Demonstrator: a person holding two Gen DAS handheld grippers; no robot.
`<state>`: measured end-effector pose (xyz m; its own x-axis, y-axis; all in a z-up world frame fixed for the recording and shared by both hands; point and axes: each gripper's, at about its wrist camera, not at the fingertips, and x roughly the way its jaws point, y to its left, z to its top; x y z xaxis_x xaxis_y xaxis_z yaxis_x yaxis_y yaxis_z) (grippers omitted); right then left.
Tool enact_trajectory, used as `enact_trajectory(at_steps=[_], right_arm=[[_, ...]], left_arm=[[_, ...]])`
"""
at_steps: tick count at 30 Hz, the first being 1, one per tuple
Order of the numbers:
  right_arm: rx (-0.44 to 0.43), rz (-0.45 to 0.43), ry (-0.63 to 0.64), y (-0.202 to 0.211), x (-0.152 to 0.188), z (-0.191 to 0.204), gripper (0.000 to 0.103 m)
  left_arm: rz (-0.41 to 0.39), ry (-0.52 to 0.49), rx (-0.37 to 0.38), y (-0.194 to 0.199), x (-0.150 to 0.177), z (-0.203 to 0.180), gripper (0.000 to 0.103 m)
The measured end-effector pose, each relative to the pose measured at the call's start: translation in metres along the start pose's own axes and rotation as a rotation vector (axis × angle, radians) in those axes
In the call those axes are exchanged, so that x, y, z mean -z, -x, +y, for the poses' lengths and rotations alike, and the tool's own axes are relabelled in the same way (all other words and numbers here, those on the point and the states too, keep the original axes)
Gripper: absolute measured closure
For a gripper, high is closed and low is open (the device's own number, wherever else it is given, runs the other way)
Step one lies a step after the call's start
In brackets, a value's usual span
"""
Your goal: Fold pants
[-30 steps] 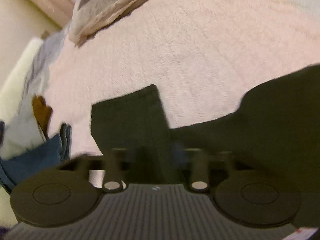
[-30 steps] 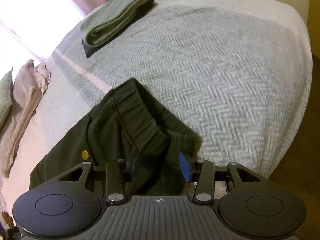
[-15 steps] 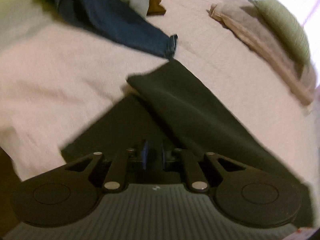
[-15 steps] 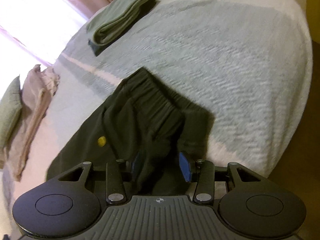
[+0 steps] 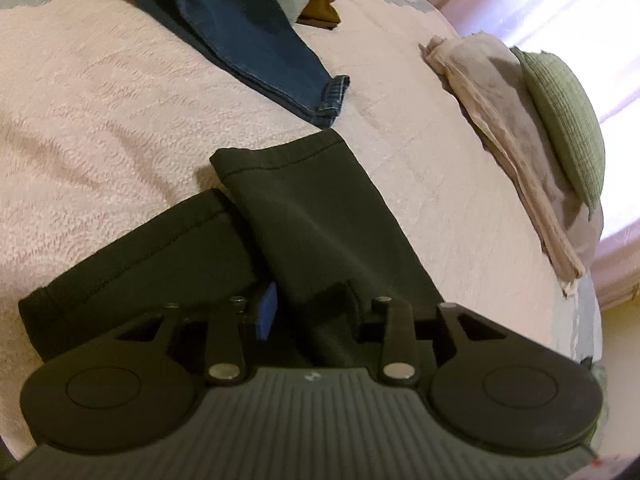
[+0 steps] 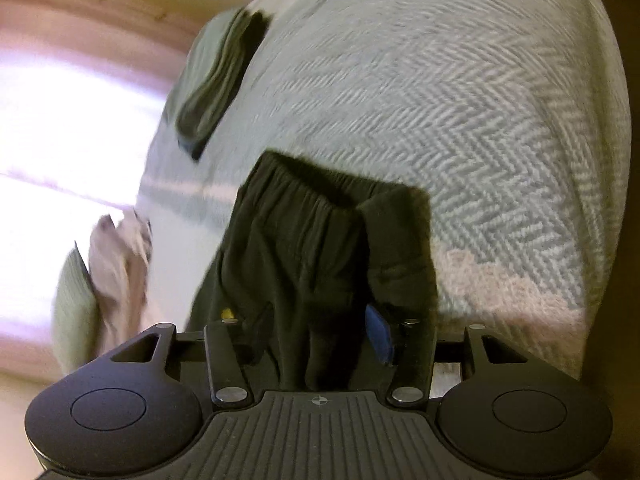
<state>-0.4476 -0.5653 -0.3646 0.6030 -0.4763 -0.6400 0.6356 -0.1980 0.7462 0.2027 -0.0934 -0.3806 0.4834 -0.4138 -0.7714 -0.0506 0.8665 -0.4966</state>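
Note:
Dark green pants [image 5: 312, 208] lie on the bed. In the left wrist view their two leg ends overlap, the upper leg crossing the lower one. My left gripper [image 5: 312, 312] is partly open at the legs. Its blue left pad [image 5: 267, 314] shows bare, and cloth covers the right finger. In the right wrist view the gathered waistband [image 6: 296, 240] is bunched, with one corner turned over. My right gripper [image 6: 318, 334] stands wide open around that bunch, with its blue right pad [image 6: 378, 336] clear of the cloth.
Blue jeans [image 5: 248, 32] lie just beyond the leg ends. A beige folded garment [image 5: 508, 128] with a green one [image 5: 564, 120] on top sits to the right. A folded green piece [image 6: 216, 80] rests on the herringbone bedspread [image 6: 460, 100], whose edge drops off at the right.
My left gripper swung round with a pant leg pinched, laid it across the other leg, and its pads have now spread apart. The right wrist view tilted; its fingers kept the same wide gap.

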Motion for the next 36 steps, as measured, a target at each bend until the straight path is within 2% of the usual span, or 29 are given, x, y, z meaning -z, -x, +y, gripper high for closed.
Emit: enact_trajectory(at_steps=[5,6,7,8,9,10,11,12,17,20,21,23,25,26,27,29,31,34,36], right_arm=[[-0.008,0.029,-0.011,-0.019,-0.002,-0.006,0.057],[-0.019,0.023,-0.001,-0.02,-0.002,-0.004,0.067],[-0.006,0.017,0.011,-0.021,-0.003,-0.001,0.072],[0.015,0.01,0.024,-0.02,-0.004,0.001,0.082],[0.023,0.012,0.033,-0.019,-0.006,0.003,0.082],[0.027,0.011,0.042,-0.016,-0.008,0.006,0.084],[0.033,0.011,0.056,-0.014,-0.009,0.01,0.085],[0.036,0.009,0.074,-0.011,-0.011,0.016,0.087],[-0.067,0.003,0.127,0.018,-0.029,0.046,0.089],[-0.091,-0.01,0.177,0.038,-0.038,0.051,0.09],[-0.075,-0.003,0.174,0.04,-0.037,0.045,0.09],[0.011,0.031,0.179,0.034,-0.033,0.029,0.089],[0.141,0.071,0.184,0.017,-0.024,0.009,0.089],[0.179,0.078,0.162,0.009,-0.021,0.001,0.089],[0.177,0.067,0.13,0.006,-0.02,-0.004,0.089],[0.157,0.062,0.132,0.004,-0.022,0.001,0.089],[0.147,0.075,0.2,0.007,-0.026,0.014,0.089],[0.082,0.076,0.178,0.017,-0.031,0.016,0.089],[0.11,0.084,0.195,0.017,-0.03,0.011,0.089]], left_arm=[[0.008,-0.014,-0.001,-0.005,0.0,-0.001,0.072],[0.009,-0.011,0.002,-0.006,-0.001,-0.001,0.072],[0.011,-0.004,0.007,-0.008,-0.002,-0.001,0.072],[0.013,0.004,0.014,-0.011,-0.003,0.0,0.072],[0.011,0.01,0.02,-0.012,-0.005,0.001,0.073],[0.007,0.005,0.021,-0.012,-0.007,0.002,0.078],[-0.003,-0.014,0.015,-0.011,-0.009,0.001,0.099],[-0.003,-0.034,0.016,-0.009,-0.012,0.001,0.1],[-0.07,-0.186,0.115,0.04,-0.02,-0.019,0.1],[-0.117,-0.208,0.167,0.08,-0.013,-0.015,0.1],[-0.114,-0.201,0.154,0.087,-0.007,-0.006,0.1],[-0.064,-0.185,0.085,0.083,0.009,0.014,0.1],[0.015,-0.148,-0.015,0.065,0.027,0.037,0.1],[0.034,-0.11,-0.034,0.058,0.033,0.048,0.099],[0.023,-0.081,-0.029,0.057,0.036,0.053,0.099],[-0.006,-0.088,-0.025,0.06,0.035,0.046,0.1],[-0.032,-0.146,-0.013,0.07,0.033,0.035,0.099],[-0.061,-0.192,0.033,0.086,0.028,0.027,0.098],[-0.051,-0.261,0.0,0.083,0.032,0.024,0.098]])
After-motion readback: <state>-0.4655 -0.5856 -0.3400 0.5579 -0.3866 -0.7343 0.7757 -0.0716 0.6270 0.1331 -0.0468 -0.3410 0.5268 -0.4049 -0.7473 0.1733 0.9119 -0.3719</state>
